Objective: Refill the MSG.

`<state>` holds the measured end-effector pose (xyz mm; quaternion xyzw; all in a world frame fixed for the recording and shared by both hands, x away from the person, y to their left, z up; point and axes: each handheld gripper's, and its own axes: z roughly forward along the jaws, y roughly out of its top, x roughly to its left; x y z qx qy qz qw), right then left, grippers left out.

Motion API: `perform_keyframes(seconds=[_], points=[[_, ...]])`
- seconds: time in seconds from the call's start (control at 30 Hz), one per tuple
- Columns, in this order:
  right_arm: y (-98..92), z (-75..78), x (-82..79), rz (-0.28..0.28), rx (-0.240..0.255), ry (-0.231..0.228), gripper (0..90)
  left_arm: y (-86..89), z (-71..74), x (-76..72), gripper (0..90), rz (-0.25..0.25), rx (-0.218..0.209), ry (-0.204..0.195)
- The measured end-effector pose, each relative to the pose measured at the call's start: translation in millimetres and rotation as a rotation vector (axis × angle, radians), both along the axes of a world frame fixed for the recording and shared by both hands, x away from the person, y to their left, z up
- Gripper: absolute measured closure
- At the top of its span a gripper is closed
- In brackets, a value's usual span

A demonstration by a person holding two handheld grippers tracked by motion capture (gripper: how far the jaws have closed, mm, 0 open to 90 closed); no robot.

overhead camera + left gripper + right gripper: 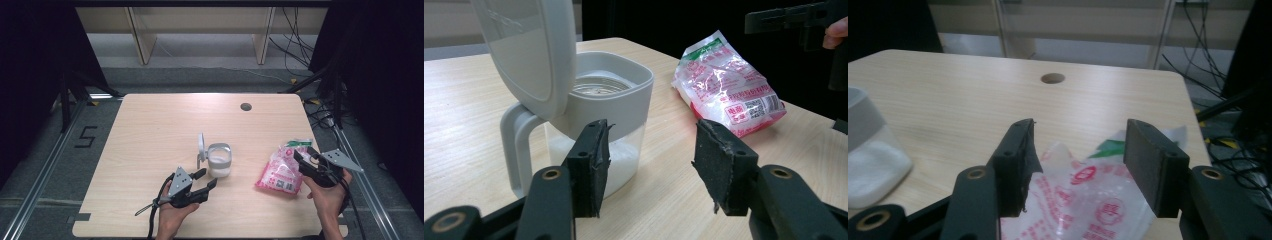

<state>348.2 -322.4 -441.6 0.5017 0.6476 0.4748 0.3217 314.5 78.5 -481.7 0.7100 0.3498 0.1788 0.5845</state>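
A clear container [220,160] with a grey rim and handle stands mid-table, its flip lid [201,144] raised; white powder fills its lower part [624,155]. A pink-and-white printed bag [281,170] lies flat to its right. My left gripper [207,178] is open just in front of the container, its jaws [651,155] level with the lower wall and holding nothing. My right gripper [303,152] hovers open over the bag's right end. The bag's crumpled top [1083,200] lies under and between the jaws, and the pads stand clear of it.
The light wooden table [160,120] has a round cable hole [245,106] at the back right. Its right edge runs close beside the bag. Cables and dark stands [320,100] sit on the floor beyond that edge, and shelving legs stand behind the table.
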Motion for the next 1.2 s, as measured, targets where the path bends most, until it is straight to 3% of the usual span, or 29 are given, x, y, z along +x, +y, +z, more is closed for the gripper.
perform_keyframes(seconds=[0.13, 0.23, 0.43, 0.5, 0.53, 0.6, 0.77, 0.9, 0.97, 1.0, 1.07, 1.1, 1.13, 1.17, 1.2], points=[[12.8, 0.6, -1.2, 0.086, 0.000, -0.010, 46.9, 4.4, 1.6, 1.4, 47.7, 0.001, -0.003, -0.006], [28.4, 0.6, -4.0, 0.152, -0.002, 0.016, 45.7, 7.5, 3.0, 1.8, 47.9, 0.014, 0.001, -0.003], [48.7, -5.5, -3.5, 0.306, -0.067, 0.032, 43.8, 13.9, 5.2, 4.4, 47.7, 0.020, 0.006, -0.009], [54.8, -6.7, -6.6, 0.320, -0.048, 0.069, 43.7, 16.6, 6.7, 5.3, 47.7, 0.026, 0.012, -0.017], [56.6, -8.2, -5.6, 0.337, -0.060, 0.055, 43.6, 18.9, 7.9, 6.2, 47.7, 0.024, 0.024, -0.026], [60.8, -10.7, -7.0, 0.347, -0.061, 0.062, 43.6, 20.8, 8.3, 6.9, 47.7, 0.041, 0.005, -0.021], [69.5, -16.2, -13.4, 0.362, -0.039, 0.106, 43.2, 26.6, 11.7, 9.4, 47.6, 0.048, 0.021, -0.033], [72.9, -20.9, -14.4, 0.398, -0.057, 0.097, 42.2, 29.3, 13.5, 11.2, 47.6, 0.059, 0.019, -0.030], [73.4, -22.6, -15.5, 0.403, -0.067, 0.112, 41.2, 30.0, 14.1, 11.8, 47.6, 0.075, 0.012, -0.017], [73.2, -23.5, -16.2, 0.406, -0.072, 0.124, 40.6, 31.7, 14.3, 14.4, 47.6, 0.064, 0.020, -0.039], [74.5, -26.5, -19.0, 0.411, -0.058, 0.144, 39.7, 33.2, 15.6, 15.1, 47.6, 0.075, 0.020, -0.030], [73.1, -27.2, -17.8, 0.423, -0.068, 0.129, 39.0, 34.0, 16.3, 15.7, 47.5, 0.072, 0.026, -0.033], [74.1, -27.7, -19.5, 0.420, -0.060, 0.137, 38.6, 33.7, 16.3, 15.9, 47.5, 0.079, 0.006, -0.024], [74.7, -27.4, -22.0, 0.422, -0.052, 0.158, 38.5, 35.8, 18.3, 16.4, 47.5, 0.078, 0.033, -0.036], [73.4, -29.0, -20.6, 0.437, -0.068, 0.137, 37.9, 36.4, 18.9, 16.4, 47.4, 0.081, 0.030, -0.036]])
